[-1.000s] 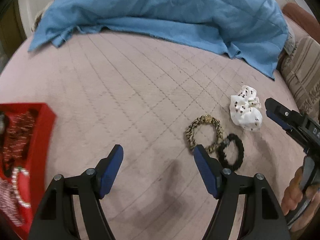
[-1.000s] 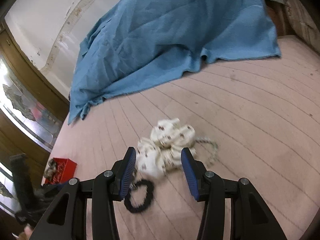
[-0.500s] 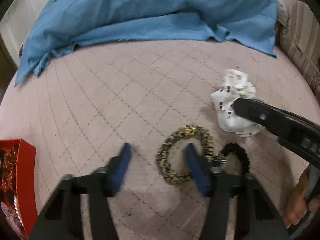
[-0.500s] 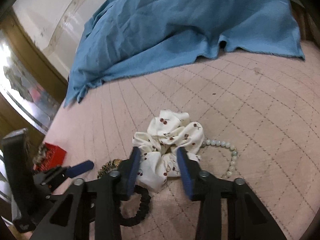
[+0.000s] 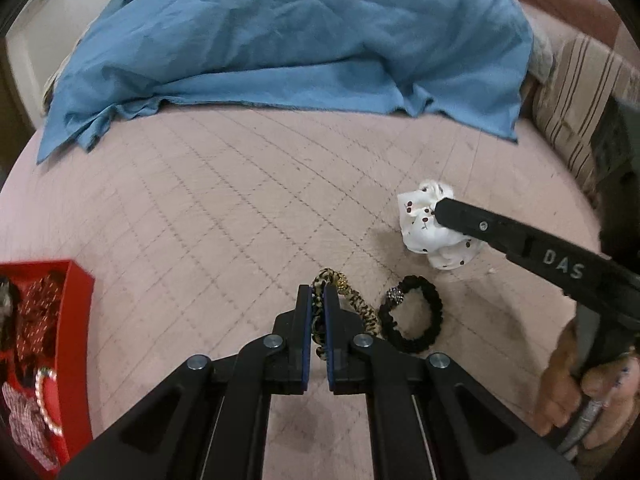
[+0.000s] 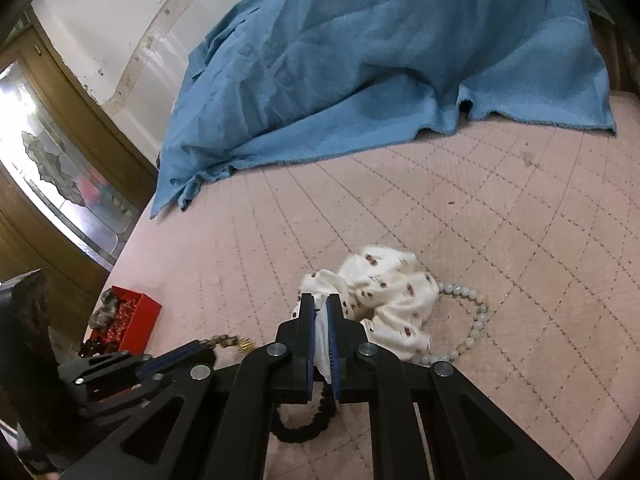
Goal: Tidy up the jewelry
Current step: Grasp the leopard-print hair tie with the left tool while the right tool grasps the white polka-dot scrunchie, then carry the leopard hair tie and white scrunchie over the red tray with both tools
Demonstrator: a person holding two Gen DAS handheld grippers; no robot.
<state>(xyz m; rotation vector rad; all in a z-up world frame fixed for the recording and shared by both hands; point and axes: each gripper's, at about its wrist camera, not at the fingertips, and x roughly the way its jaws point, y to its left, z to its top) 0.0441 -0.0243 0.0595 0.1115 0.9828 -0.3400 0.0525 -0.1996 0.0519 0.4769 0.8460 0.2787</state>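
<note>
My left gripper (image 5: 317, 293) is shut on the gold-and-black braided bracelet (image 5: 360, 307), which lies on the pink quilted bed; its other end (image 6: 234, 342) shows in the right wrist view. My right gripper (image 6: 320, 305) is shut on the white cherry-print scrunchie (image 6: 390, 292), seen from the side as the scrunchie (image 5: 420, 224) in the left wrist view. A black braided bracelet (image 5: 416, 320) lies just right of the gold one. A pale green bead bracelet (image 6: 476, 324) lies partly under the scrunchie. The red box (image 5: 74, 344) at far left holds several pieces of jewelry.
A rumpled blue blanket (image 5: 300, 40) covers the far part of the bed. A striped cushion (image 5: 576, 92) sits at the right edge. A person's hand (image 5: 580, 400) holds the right gripper's handle. A wooden glass-panel door (image 6: 48, 168) stands beyond the bed's left side.
Both grippers went from open to shut: the left closed on the gold-and-black bracelet, the right closed on the scrunchie. The left gripper moved in over the bracelet from nearer the red box.
</note>
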